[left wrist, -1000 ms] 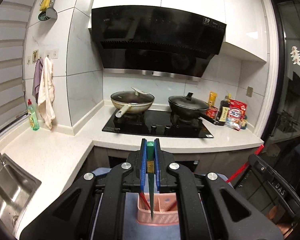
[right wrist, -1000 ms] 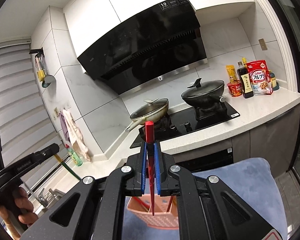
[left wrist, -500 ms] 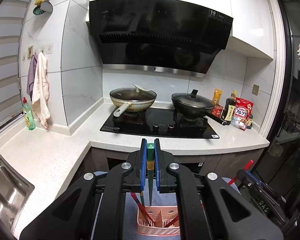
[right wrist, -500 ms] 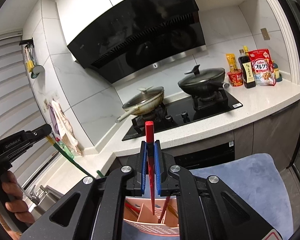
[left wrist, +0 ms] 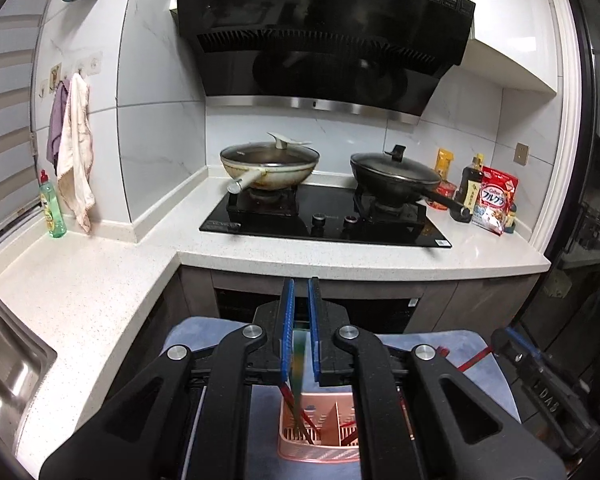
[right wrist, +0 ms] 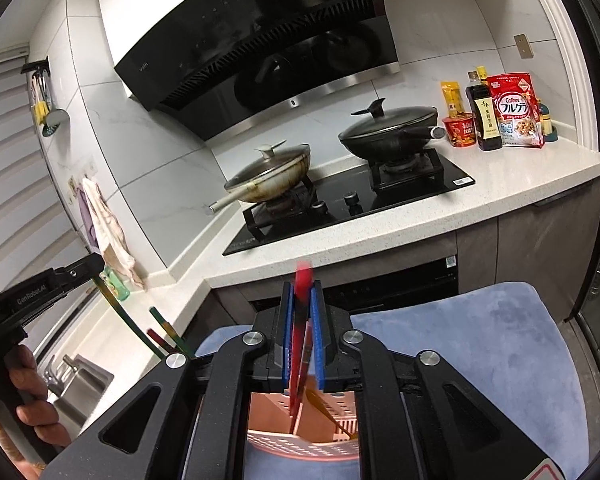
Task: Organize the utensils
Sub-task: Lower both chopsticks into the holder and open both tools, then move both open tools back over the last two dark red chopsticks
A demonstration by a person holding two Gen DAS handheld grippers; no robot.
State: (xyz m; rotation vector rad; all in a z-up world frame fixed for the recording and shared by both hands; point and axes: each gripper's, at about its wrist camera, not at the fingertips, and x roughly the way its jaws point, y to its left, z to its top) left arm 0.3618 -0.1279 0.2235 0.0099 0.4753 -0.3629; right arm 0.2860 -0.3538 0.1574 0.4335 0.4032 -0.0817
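A pink slotted utensil basket stands on a blue cloth below both grippers; it also shows in the right wrist view. My left gripper has its jaws slightly parted; a blurred green chopstick is dropping between them into the basket. My right gripper has its jaws slightly parted too, with a blurred red chopstick between them, its tip in the basket. Other red and green sticks stand in the basket. The left gripper's body shows at the left of the right wrist view.
The blue cloth covers a seat in front of the white counter. A hob carries a pale wok and a black wok. Bottles and food packets stand at the right. A sink lies at the left.
Both grippers lowered toward the basket. The left gripper's jaws parted and the green chopstick slid down out of them. The right gripper's jaws also loosened on the red chopstick, which now blurs.
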